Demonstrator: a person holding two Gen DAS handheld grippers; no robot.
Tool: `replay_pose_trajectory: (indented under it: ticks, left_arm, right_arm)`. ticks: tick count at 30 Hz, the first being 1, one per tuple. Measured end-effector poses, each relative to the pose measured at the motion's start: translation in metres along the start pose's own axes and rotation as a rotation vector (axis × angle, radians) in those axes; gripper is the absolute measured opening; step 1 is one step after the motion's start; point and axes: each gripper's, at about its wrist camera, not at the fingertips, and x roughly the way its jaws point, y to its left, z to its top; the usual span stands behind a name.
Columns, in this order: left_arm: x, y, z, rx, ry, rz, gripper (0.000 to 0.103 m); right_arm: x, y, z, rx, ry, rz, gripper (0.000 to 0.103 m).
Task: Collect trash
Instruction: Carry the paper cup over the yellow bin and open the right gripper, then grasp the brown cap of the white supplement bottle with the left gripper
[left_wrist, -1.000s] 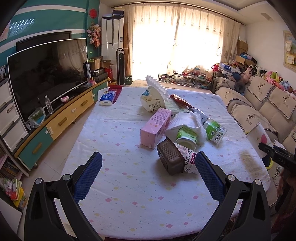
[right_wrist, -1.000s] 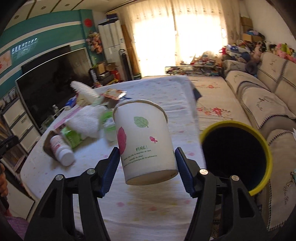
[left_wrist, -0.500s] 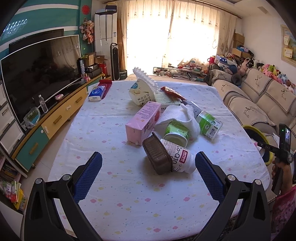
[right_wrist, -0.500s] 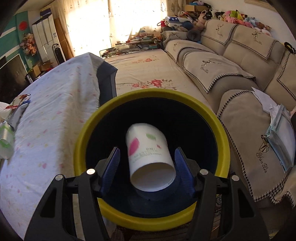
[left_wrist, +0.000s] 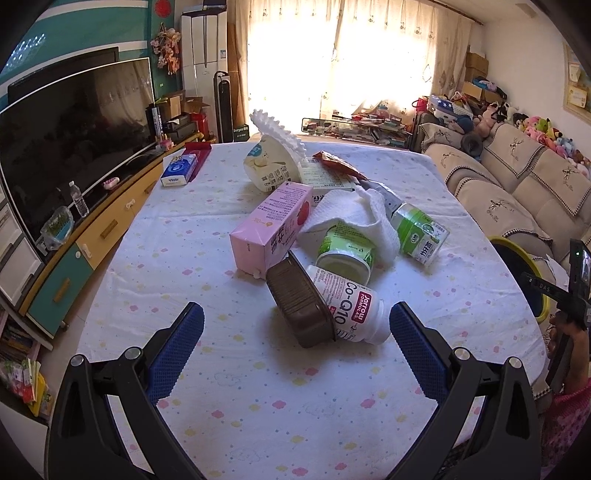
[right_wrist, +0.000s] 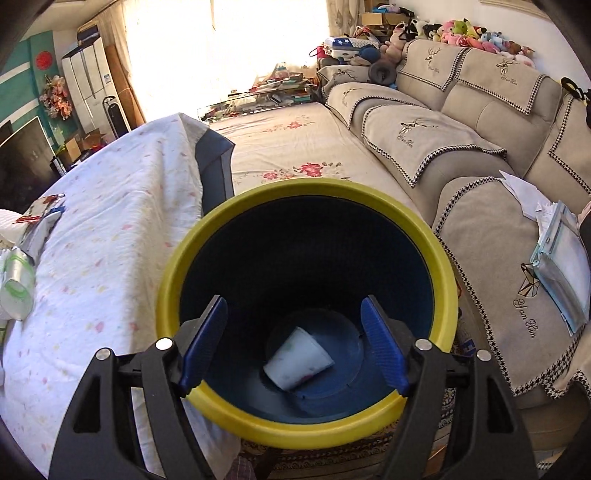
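Fingers of the right gripper (right_wrist: 293, 343) are standing apart over the bin (right_wrist: 236, 417), having just been opening with nothing between them now; the cup (right_wrist: 298, 359) is lying on its side on the bin's floor, alone there, released for the drop. Left gripper (left_wrist: 295, 343) is hovering wide apart and empty above the counter (left_wrist: 177, 258), probably lining up on the near bottle (left_wrist: 351, 310) leaning against a brown tray (left_wrist: 299, 306). Beyond: pink carton (left_wrist: 273, 229), green tub (left_wrist: 345, 251) under a towel (left_wrist: 351, 214), green can (left_wrist: 421, 232).
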Motion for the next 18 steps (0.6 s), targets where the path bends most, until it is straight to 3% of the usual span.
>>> replay_pose_trajectory:
  ticks: [5,12,18]
  left_arm:
    - [0.013,-0.001,0.001,-0.016,0.02,-0.011,0.098]
    - [0.029,0.006,-0.002,-0.042,0.067,-0.002,0.079]
    - [0.035,0.012,-0.004,-0.06,0.078,-0.009,0.072]
  right_arm:
    - [-0.006,0.008,-0.001,-0.013,-0.004,0.009,0.072]
    - [-0.007,0.008,0.0,-0.01,0.001,0.013,0.073]
    - [-0.004,0.01,-0.003,-0.011,0.009,0.016,0.073]
